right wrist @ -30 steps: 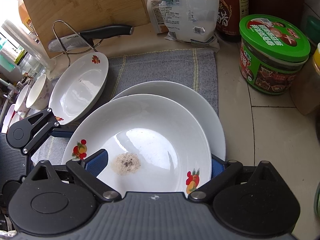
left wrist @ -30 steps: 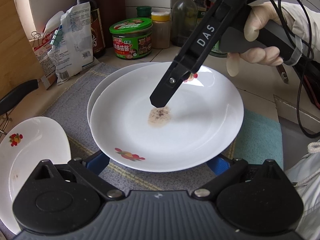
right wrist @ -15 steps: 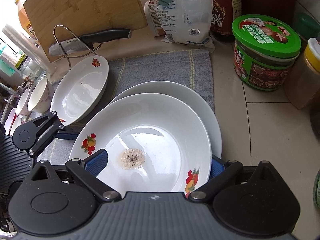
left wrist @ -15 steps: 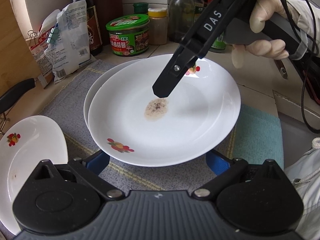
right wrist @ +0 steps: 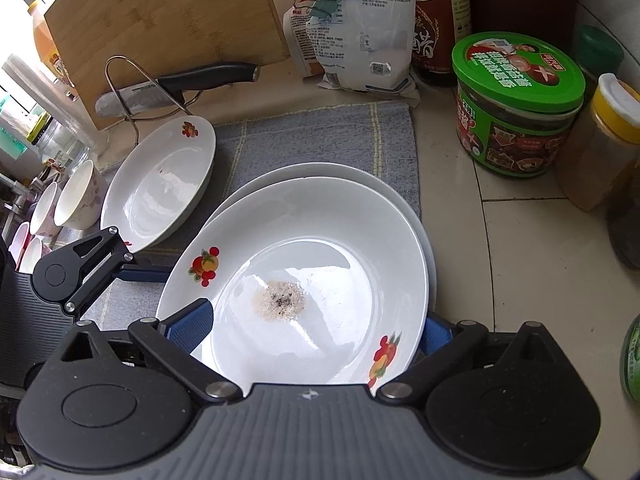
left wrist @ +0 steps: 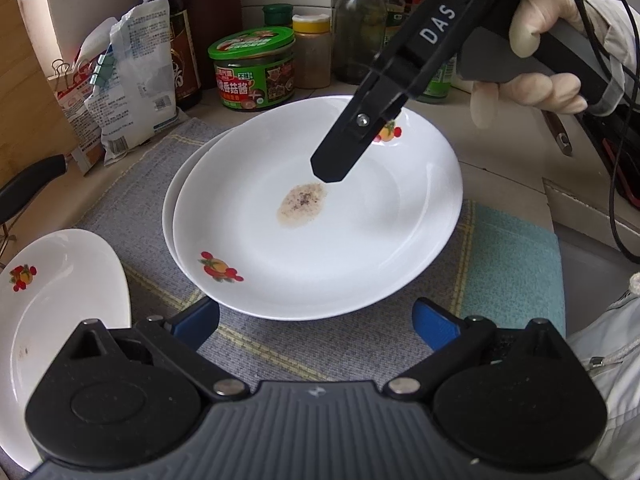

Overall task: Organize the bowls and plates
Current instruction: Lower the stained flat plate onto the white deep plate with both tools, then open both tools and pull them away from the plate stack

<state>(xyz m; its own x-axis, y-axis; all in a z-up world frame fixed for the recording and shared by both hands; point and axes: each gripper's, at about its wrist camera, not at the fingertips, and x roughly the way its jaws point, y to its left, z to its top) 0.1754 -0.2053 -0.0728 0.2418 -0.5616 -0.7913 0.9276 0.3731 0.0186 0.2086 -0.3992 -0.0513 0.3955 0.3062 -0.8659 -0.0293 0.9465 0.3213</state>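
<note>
This is a home kitchen: sauce bottles (left wrist: 182,40), a green-lidded jar (right wrist: 516,104), a wooden cutting board (right wrist: 160,20), a knife (right wrist: 180,84) and plates (right wrist: 160,188) sit on a tiled tabletop (right wrist: 540,280)

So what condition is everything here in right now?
White fruit-print top plate: stacked on another, soiled with a speckled residue patch.
Lower white plate: underneath, mostly covered.
Separate white fruit-print plate: alone on the grey mat.
Green-lidded sauce jar: closed.
Left gripper: open.
Right gripper: open, straddling the top plate's rim.
</note>
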